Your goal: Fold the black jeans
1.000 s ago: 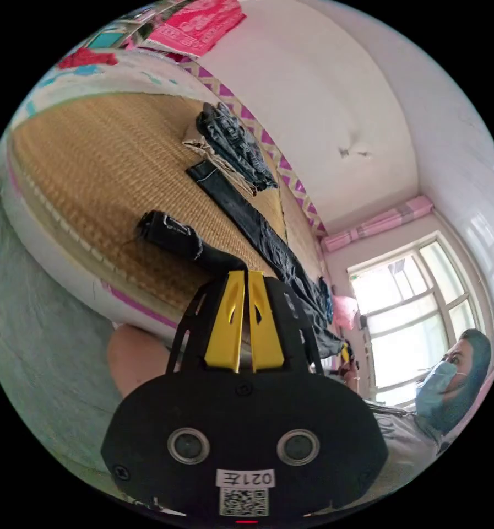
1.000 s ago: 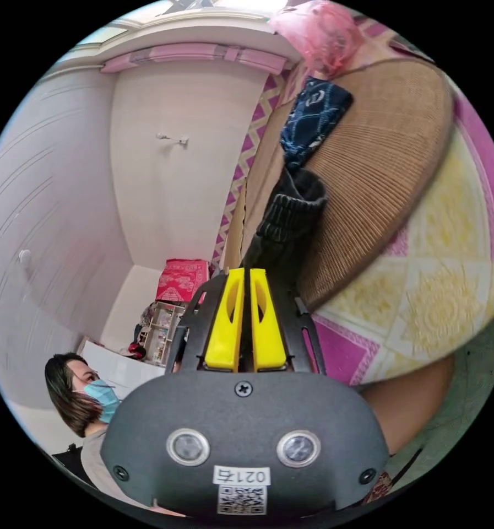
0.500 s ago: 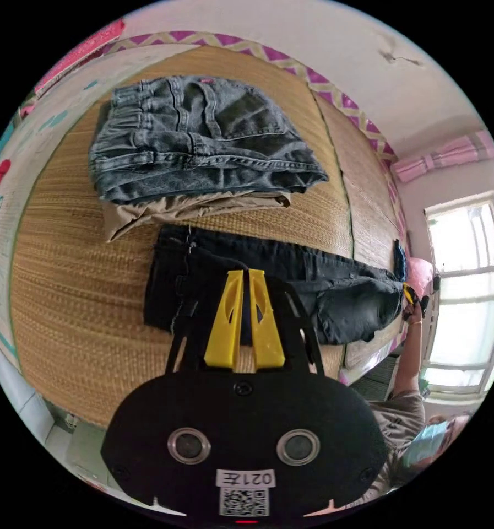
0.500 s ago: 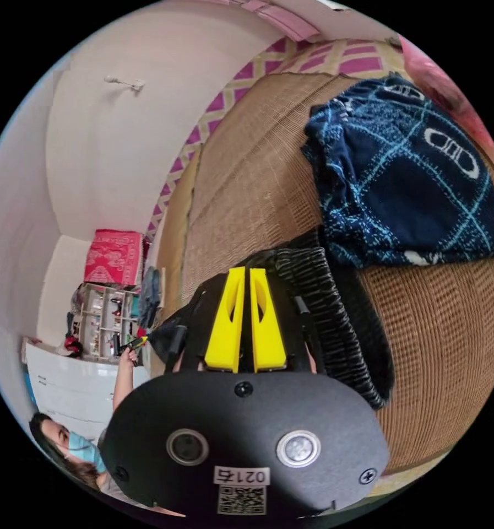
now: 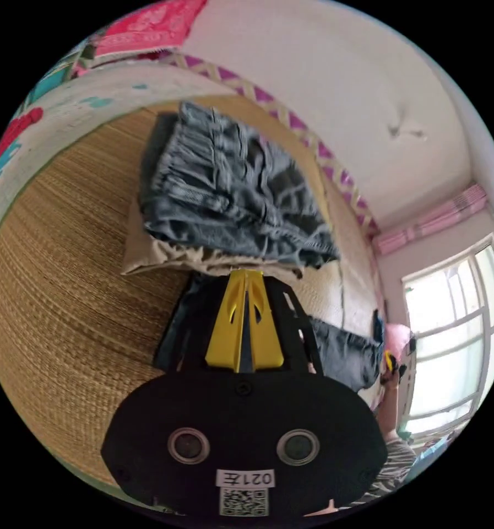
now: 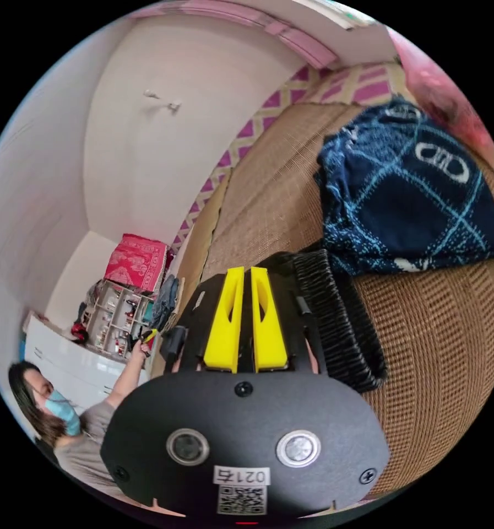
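Observation:
The black jeans [image 5: 343,352] lie stretched along the straw mat between my two grippers. In the left gripper view, my left gripper [image 5: 245,274] is shut on the leg-hem end [image 5: 183,325], just short of a folded stack. In the right gripper view, my right gripper [image 6: 245,271] is shut on the ribbed waistband end [image 6: 329,314], which bunches to the right of the jaws. The right gripper [image 5: 390,361] appears small in the left gripper view, in the person's hand. The left gripper [image 6: 148,335] appears far off in the right gripper view.
Folded grey jeans [image 5: 230,193] sit on a khaki garment [image 5: 164,256] right beyond the hem end. A navy patterned cloth [image 6: 412,204] lies beside the waistband. The straw mat [image 5: 65,286] has room to the left. A person [image 6: 54,408] stands at the bed's edge.
The jeans came up from the bed's edge onto the mat. Both grippers kept their hold. The left gripper has dropped closer to the mat by the folded stack.

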